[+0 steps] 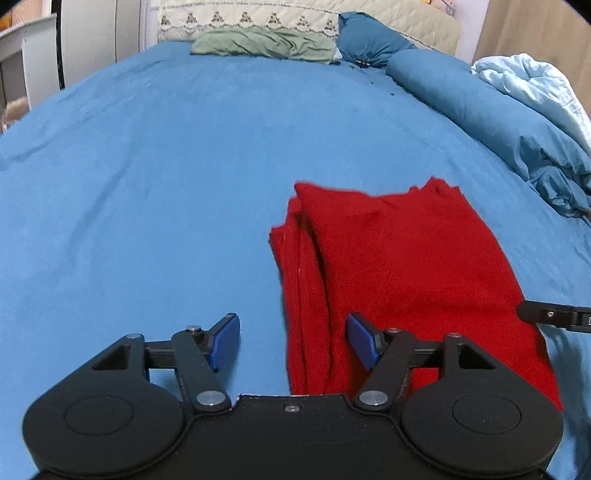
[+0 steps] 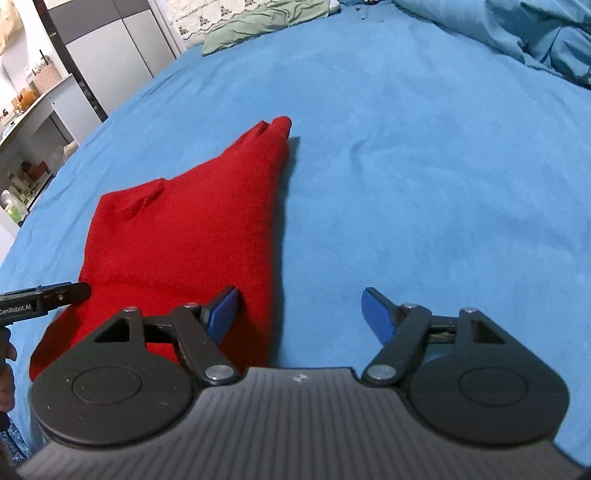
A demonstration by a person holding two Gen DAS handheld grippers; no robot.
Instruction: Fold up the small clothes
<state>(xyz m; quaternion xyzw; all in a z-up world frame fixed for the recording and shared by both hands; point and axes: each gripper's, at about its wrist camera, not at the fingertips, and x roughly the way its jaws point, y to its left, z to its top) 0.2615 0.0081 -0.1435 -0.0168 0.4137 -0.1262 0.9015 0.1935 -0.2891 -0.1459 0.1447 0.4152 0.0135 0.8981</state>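
A red knit garment [image 1: 402, 266] lies folded in layers on the blue bed sheet [image 1: 155, 177]; it also shows in the right wrist view [image 2: 184, 236]. My left gripper [image 1: 293, 341] is open and empty, its fingers straddling the garment's near left edge. My right gripper [image 2: 299, 314] is open and empty, over the garment's near right edge, its left finger above the red cloth and its right finger above bare sheet. Part of the right gripper shows at the right edge of the left wrist view [image 1: 554, 315], and part of the left gripper shows in the right wrist view [image 2: 44, 299].
A green pillow [image 1: 266, 46] and a quilted headboard cover [image 1: 258, 18] lie at the head of the bed. A rolled blue duvet [image 1: 498, 122] and a pale blue blanket [image 1: 535, 85] run along the right side. Shelves with clutter [image 2: 26, 155] stand left of the bed.
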